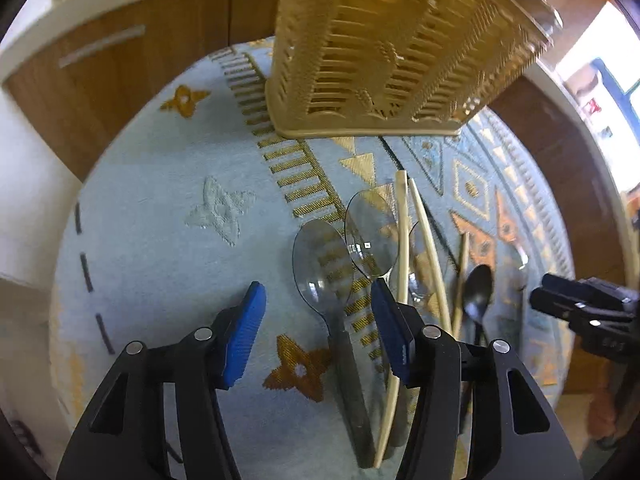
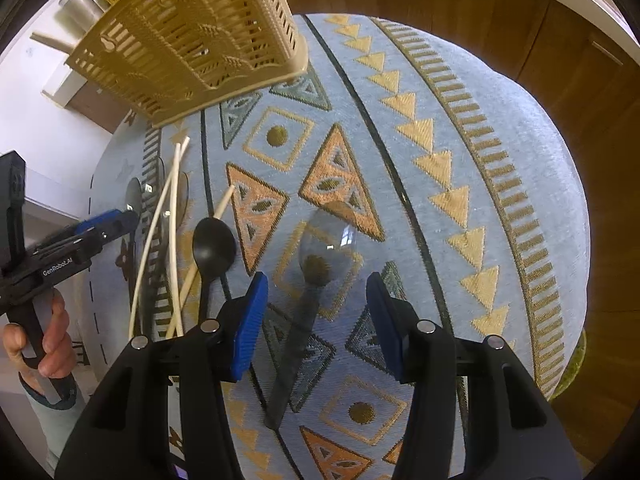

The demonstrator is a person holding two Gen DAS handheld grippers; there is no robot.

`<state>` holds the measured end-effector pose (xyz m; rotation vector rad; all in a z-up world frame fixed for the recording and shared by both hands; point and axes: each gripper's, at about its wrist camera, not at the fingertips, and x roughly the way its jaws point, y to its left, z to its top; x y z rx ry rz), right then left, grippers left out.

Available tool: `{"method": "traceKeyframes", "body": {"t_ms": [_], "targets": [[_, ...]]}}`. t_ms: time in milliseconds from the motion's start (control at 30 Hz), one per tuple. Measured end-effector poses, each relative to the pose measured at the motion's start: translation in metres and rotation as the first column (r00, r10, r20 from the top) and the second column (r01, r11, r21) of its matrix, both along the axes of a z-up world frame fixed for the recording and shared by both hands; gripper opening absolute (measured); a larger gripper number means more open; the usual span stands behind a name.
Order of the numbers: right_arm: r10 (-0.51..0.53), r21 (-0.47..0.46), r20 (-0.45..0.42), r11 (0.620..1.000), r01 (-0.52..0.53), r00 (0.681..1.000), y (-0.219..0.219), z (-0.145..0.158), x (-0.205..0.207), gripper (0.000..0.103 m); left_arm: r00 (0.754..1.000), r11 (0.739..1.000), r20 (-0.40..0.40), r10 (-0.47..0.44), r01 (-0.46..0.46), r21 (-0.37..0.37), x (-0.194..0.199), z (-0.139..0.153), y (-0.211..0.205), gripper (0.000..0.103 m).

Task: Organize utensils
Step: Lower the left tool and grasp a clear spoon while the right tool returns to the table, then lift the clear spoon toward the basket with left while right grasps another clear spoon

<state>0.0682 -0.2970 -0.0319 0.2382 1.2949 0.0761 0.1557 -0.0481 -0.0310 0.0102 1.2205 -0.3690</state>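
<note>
Both tongs spread, empty: left gripper [image 1: 318, 304], right gripper [image 2: 316, 300]. Spoons [image 2: 326, 248], chopsticks [image 1: 402, 248] near basket [image 1: 384, 52], unsorted; basket contents hidden.

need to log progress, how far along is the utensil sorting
Nothing looks done yet: no utensil shows through the slots of the beige basket. Nothing is in hand; the left gripper and right gripper are both open. Left on the cloth: the clear spoons, black spoon, chopsticks and the smoky spoon between the right gripper's fingers.
</note>
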Motion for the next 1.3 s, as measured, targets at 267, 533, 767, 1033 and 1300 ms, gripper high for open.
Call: {"method": "traceKeyframes", "body": {"t_ms": [267, 533, 767, 1033, 1300], "targets": [[-0.014, -0.018, -0.013, 1.0, 0.014, 1.0, -0.003, -0.002, 0.01, 0.048, 0.998, 0.992, 0.058, -0.024, 0.016, 0.125, -0.006, -0.002, -0.014, 0.043], [-0.002, 0.005, -0.059, 1.0, 0.002, 0.998, -0.002, -0.011, 0.017, 0.048, 0.999, 0.997, 0.049, 0.006, -0.01, 0.083, -0.001, 0.001, 0.0, 0.031], [0.017, -0.072, -0.105, 0.997, -0.024, 0.994, 0.023, -0.015, 0.036, 0.048, 1.0, 0.993, 0.02, -0.023, 0.021, 0.116, 0.012, 0.0, -0.004, 0.037], [0.037, -0.202, -0.111, 0.978, -0.059, 0.993, 0.056, -0.018, 0.047, 0.036, 0.997, 0.977, 0.063, -0.038, 0.025, 0.21, 0.016, -0.002, -0.023, 0.032], [0.164, -0.142, -0.004, 0.977, -0.162, 0.987, 0.08, -0.011, 0.025, 0.027, 0.979, 0.991, 0.205, 0.008, -0.035, 0.126, -0.007, 0.017, -0.01, 0.03]]}}
